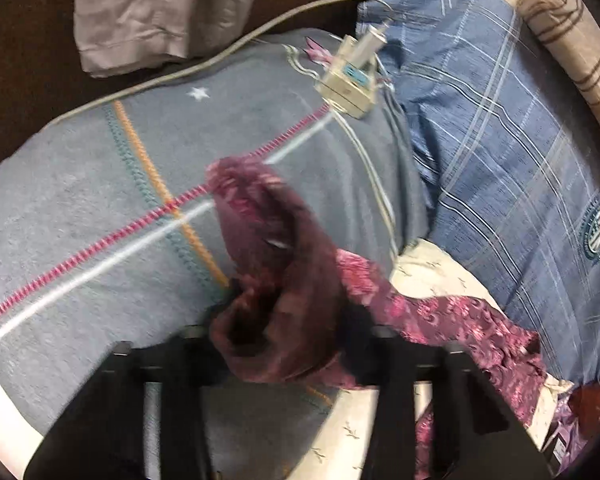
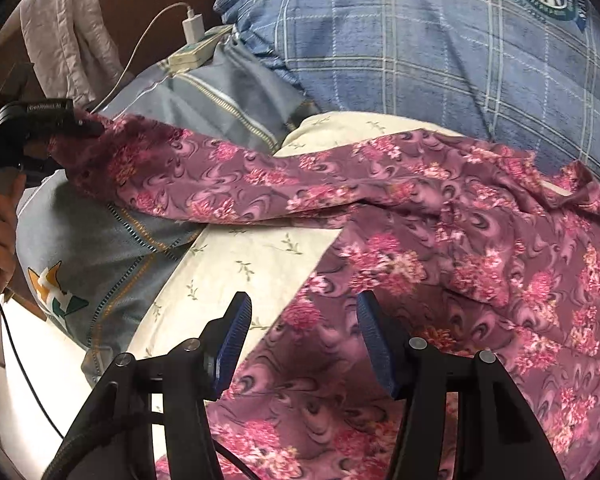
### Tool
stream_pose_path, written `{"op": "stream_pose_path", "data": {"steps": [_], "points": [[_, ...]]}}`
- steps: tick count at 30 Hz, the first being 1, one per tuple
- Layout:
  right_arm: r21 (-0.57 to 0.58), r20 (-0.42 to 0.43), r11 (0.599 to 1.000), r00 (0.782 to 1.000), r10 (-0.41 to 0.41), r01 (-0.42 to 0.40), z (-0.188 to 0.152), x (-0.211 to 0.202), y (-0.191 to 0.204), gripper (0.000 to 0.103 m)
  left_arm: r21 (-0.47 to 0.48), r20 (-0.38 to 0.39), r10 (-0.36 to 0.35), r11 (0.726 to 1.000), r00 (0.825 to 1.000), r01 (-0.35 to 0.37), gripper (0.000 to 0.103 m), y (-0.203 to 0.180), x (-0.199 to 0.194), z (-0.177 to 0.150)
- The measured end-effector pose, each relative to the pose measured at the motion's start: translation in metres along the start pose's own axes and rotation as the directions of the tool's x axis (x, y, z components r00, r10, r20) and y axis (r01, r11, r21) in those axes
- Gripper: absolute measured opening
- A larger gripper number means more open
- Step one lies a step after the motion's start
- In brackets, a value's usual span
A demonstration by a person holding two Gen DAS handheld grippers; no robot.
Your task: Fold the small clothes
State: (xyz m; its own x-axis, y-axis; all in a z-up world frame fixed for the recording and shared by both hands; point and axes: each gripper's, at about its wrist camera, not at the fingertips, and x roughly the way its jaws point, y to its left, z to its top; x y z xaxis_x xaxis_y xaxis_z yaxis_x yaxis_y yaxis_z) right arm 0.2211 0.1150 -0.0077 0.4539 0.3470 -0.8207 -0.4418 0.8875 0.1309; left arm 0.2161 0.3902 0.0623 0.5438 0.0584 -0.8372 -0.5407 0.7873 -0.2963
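**Left tool pinched a floral sleeve end; right tool hung open over the body**

Left tool was closed on a bunched end of the soft purple garment with pink floral print, the cloth wadded between its fingers and spilling up toward twelve o'clock in its own view. Seen from the right wrist, that same tool sat at nine o'clock, lifting the long narrow part off the bed. The rest of the garment lay spread across the cream sprigged bedsheet, from centre to four o'clock, beside the grey-blue striped blanket and the blue plaid pillow.

Right tool stood wide open, holding nothing, its blue ribbed pads just above the cloth.

Judged by its drape and creases, the fabric was light, limp and a little slick; it would sag and slide. A hem or seam edge looked the surest place to grip.
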Motion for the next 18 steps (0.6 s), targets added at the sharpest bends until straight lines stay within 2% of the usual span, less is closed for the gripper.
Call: {"op": "stream_pose_path", "data": {"steps": [5,9,18], "points": [[0.058,-0.014,0.998,1.0,-0.004,0.005,-0.002,0.001,-0.02,0.055,0.059,0.036,0.022,0.998,0.999,-0.024,0.02,-0.025,-0.007,-0.015],[0.083,-0.022,0.997,1.0,-0.01,0.012,-0.007,-0.006,-0.03,0.055,0.1,0.041,0.005,0.995,0.999,-0.009,0.014,-0.043,-0.013,-0.027],[0.176,-0.005,0.983,0.998,-0.059,0.059,-0.026,-0.041,-0.071,0.055,0.144,0.03,-0.097,0.985,0.995,0.092,0.013,-0.089,-0.034,-0.055]]}}
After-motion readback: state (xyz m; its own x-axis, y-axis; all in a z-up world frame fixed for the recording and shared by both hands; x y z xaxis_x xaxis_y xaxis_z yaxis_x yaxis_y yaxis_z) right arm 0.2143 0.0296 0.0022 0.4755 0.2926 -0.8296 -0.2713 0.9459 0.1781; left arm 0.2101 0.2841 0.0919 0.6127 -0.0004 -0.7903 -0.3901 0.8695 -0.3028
